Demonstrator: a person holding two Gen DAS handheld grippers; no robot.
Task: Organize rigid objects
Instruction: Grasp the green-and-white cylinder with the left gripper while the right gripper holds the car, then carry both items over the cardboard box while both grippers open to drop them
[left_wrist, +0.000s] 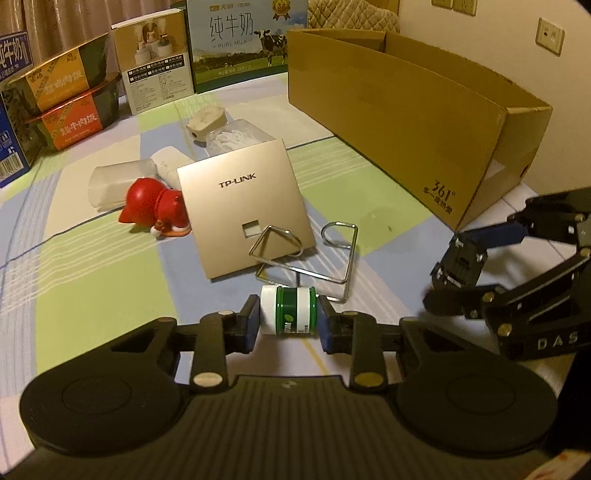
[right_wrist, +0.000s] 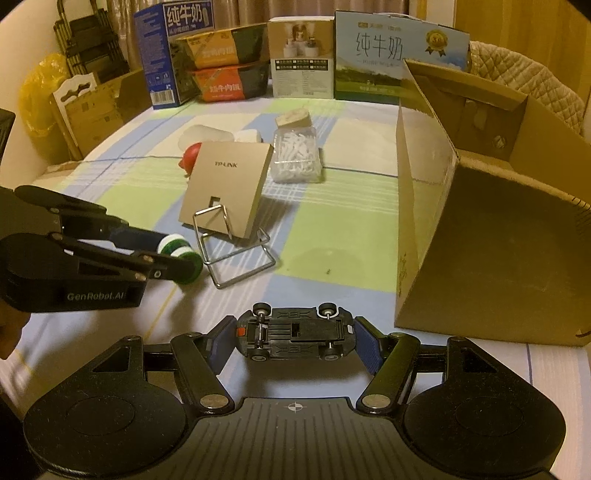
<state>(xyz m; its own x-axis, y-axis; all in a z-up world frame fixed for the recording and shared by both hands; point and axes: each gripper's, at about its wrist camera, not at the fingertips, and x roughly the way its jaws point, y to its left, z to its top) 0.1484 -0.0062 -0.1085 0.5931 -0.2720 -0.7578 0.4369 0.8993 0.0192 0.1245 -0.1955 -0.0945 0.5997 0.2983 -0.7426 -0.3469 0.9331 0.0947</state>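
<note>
Behind your checked bedspread (left_wrist: 110, 280), a pure-milk carton (left_wrist: 243, 40) stands upright; left of that carton you see a beige box (left_wrist: 155, 62), then two stacked meal tubs (left_wrist: 66, 92). Wall sockets (left_wrist: 550, 35) sit far right.

Shiny bent metal wire stand (left_wrist: 306, 258) at centre; matt gold plastic panel (left_wrist: 240, 206) behind it; glossy red plastic figure (left_wrist: 155, 206) at left; rough brown cardboard box (left_wrist: 424, 122) upper right; checked woven cloth (left_wrist: 92, 266) underneath.
</note>
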